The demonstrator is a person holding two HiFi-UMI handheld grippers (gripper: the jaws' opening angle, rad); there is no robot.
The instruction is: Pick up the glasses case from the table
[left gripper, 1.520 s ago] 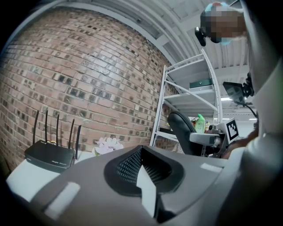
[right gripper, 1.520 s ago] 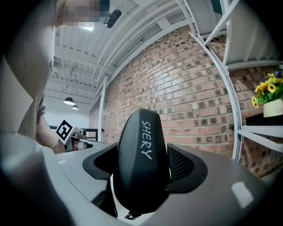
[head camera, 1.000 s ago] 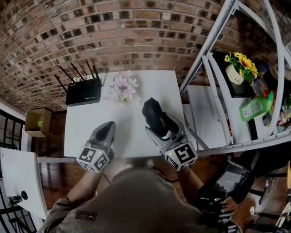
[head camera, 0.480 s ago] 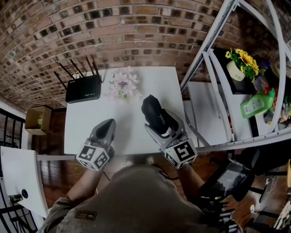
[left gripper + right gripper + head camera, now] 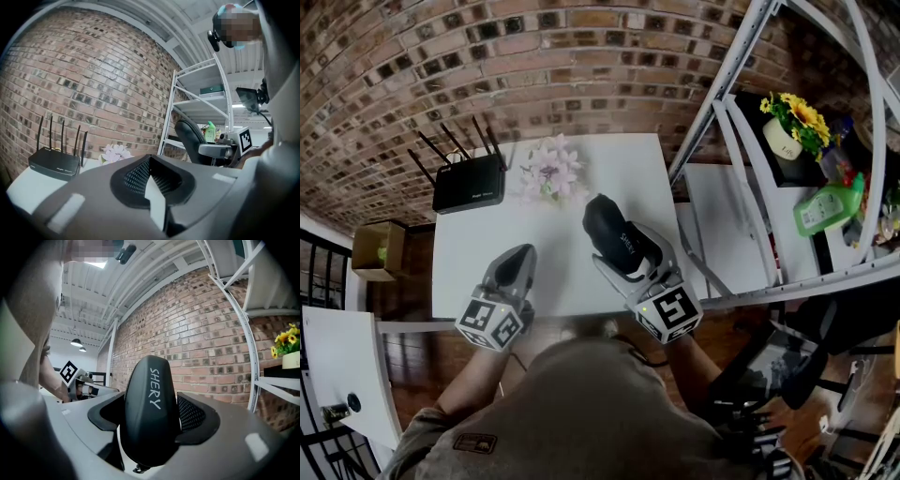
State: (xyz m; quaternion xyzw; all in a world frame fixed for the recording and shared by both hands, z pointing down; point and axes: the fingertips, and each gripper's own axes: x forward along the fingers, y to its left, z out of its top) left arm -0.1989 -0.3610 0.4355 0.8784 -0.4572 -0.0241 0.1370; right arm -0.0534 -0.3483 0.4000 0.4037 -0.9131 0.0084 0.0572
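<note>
Right claw [image 5: 151,420] pinches the glasses case [image 5: 149,394]; left claw [image 5: 152,187] is pressed together. Only the head view shows the table [image 5: 473,272] beneath the case.

i see a brick wall [image 5: 581,56] across the top of the frame, white table [image 5: 469,253] centre, white metal shelving [image 5: 719,89] right, dark wood floor [image 5: 411,281] left, ceiling lamp [image 5: 75,342] lit.
</note>
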